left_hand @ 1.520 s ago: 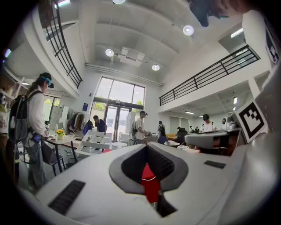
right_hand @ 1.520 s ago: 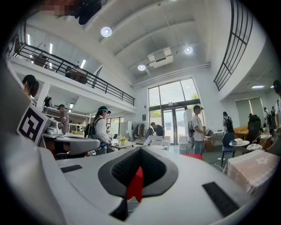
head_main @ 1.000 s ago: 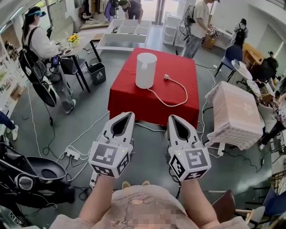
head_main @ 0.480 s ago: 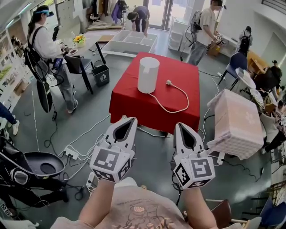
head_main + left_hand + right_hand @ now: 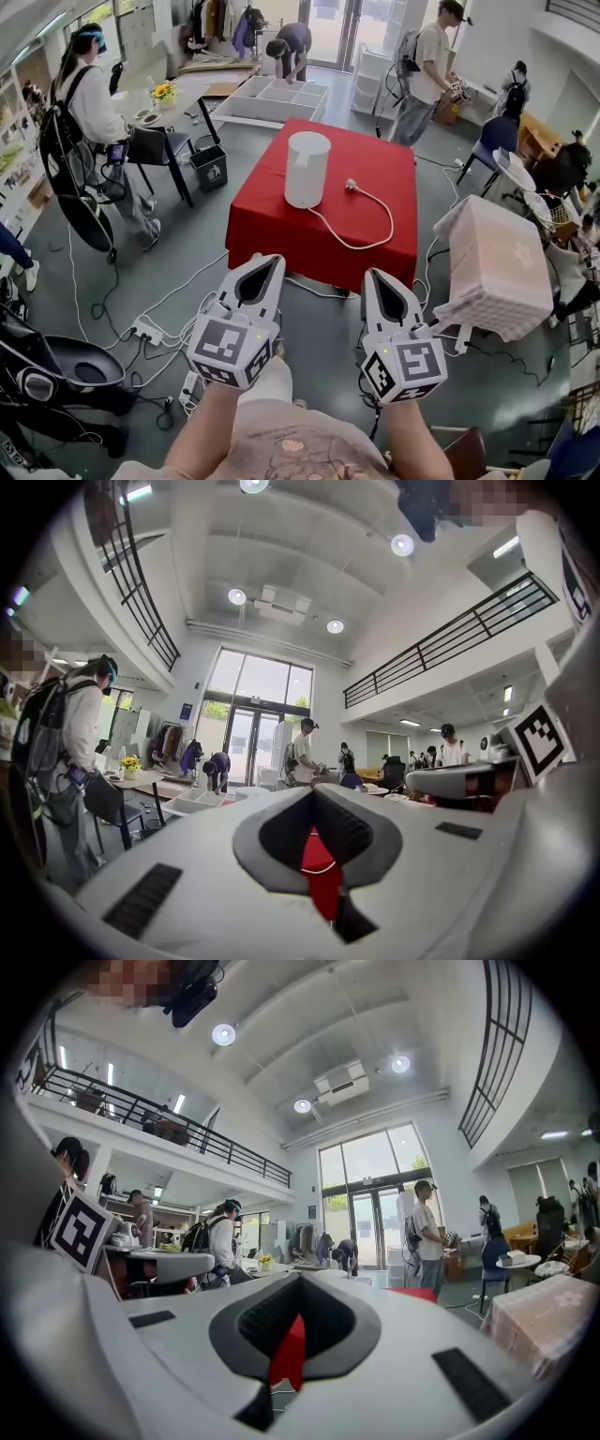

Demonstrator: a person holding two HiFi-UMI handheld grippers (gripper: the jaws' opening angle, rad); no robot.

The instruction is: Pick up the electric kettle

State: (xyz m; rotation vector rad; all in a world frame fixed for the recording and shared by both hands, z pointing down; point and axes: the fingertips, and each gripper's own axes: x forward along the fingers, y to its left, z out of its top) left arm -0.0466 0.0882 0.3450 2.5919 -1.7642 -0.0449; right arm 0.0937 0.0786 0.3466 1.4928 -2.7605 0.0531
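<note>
The electric kettle (image 5: 307, 169), a plain white cylinder, stands upright on the red-clothed table (image 5: 375, 155) across the floor ahead. Its white cord (image 5: 373, 220) curls over the cloth to a plug (image 5: 350, 186). My left gripper (image 5: 265, 261) and right gripper (image 5: 372, 274) are side by side at the bottom of the head view. They point level at the table, short of its near edge and well apart from the kettle. Both are shut with nothing in them. A strip of red cloth (image 5: 322, 869) shows through the left gripper (image 5: 314, 791). The right gripper (image 5: 300, 1279) shows red cloth (image 5: 289, 1358) too.
A pale cloth-covered block (image 5: 495, 258) stands right of the table. Cables and a power strip (image 5: 145, 328) lie on the floor at left, by a black cart (image 5: 56, 366). Several people stand around, the nearest (image 5: 89, 122) by a desk, a chair and a bin (image 5: 208, 164).
The view has shifted as the person steps. The table and kettle sit slightly lower in the frame, and the right gripper has drifted a little. Both grippers stay shut.
</note>
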